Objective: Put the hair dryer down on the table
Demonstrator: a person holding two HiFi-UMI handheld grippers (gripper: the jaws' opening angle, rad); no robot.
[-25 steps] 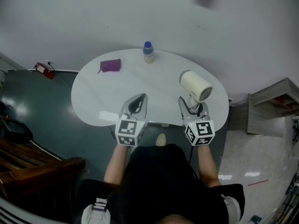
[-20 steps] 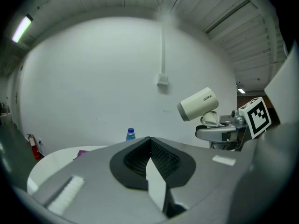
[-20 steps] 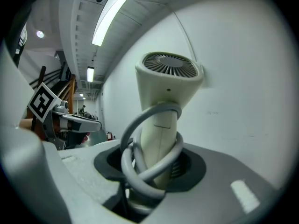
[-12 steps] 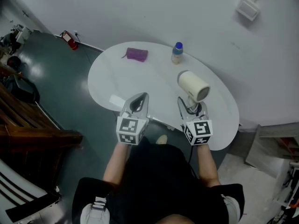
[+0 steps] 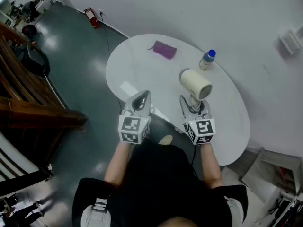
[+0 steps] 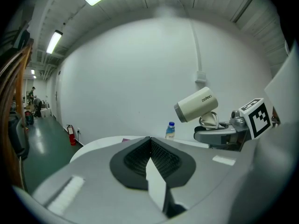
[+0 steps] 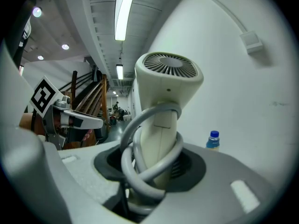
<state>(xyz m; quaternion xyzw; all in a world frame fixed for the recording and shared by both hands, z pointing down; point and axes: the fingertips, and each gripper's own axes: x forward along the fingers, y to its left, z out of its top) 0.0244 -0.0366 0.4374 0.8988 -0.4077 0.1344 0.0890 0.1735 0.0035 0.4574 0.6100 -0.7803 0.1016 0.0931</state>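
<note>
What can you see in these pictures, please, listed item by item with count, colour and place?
table: one, white, oval, in front of the person
hair dryer: one, cream, held upright over the table's near side
cord: one, grey, coiled round the hair dryer's handle
pouch: one, purple, far side of the table
bottle: one, clear with a blue cap, far edge of the table, right of the pouch
fire extinguisher: one, red, on the floor by the wall
left gripper: one, grey, at the table's near edge, jaws together, empty
right gripper: one, grey, clamped on the hair dryer's handle
</note>
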